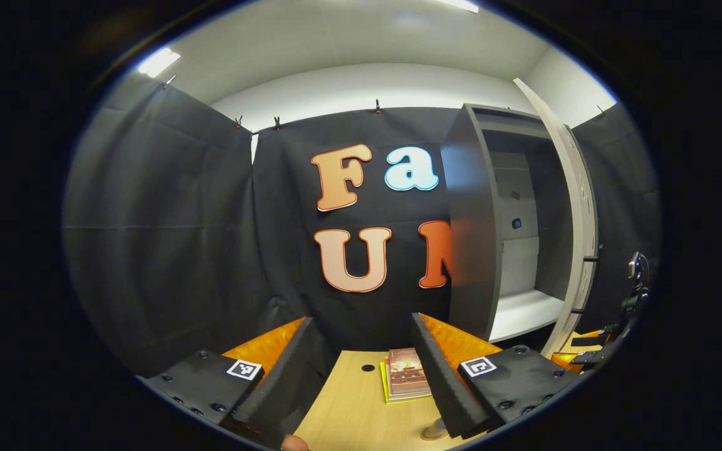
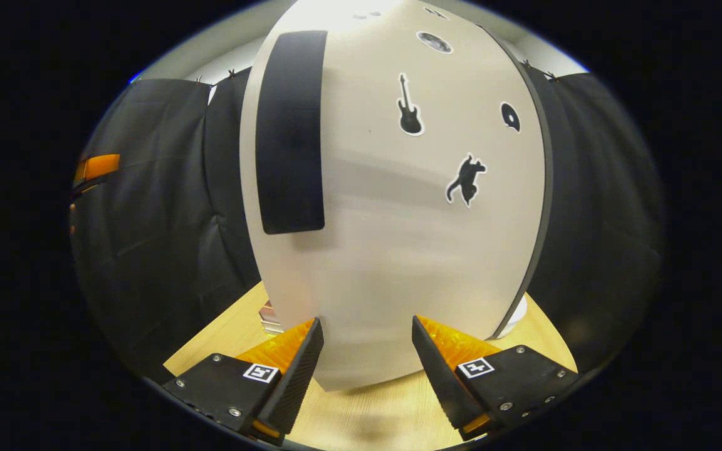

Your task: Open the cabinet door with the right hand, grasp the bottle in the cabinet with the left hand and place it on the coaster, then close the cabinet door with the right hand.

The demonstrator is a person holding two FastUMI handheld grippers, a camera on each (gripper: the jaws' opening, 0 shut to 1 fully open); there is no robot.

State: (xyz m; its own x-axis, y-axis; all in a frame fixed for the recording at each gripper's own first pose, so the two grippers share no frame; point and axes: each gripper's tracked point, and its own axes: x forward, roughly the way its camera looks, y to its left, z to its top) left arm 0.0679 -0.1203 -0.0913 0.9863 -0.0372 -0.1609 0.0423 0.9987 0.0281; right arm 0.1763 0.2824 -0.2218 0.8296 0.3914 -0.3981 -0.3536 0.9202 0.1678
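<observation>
Right tool (image 2: 366, 351), fingers spread, faces the cabinet door (image 2: 398, 207); left tool (image 1: 361, 351) gapes over the bench (image 1: 348, 407), open cabinet (image 1: 511, 250) ahead; bottle unseen.

Left gripper view: the tall grey cabinet (image 1: 474, 225) stands on the light wooden table (image 1: 348, 407), right of centre. Its pale flat door (image 1: 577, 213) is swung out on the cabinet's right side. A small stack of books (image 1: 406, 374) lies on the table before and left of the cabinet. Right gripper view: the door (image 2: 398, 207) stands directly ahead, the table (image 2: 392, 413) beneath it.
</observation>
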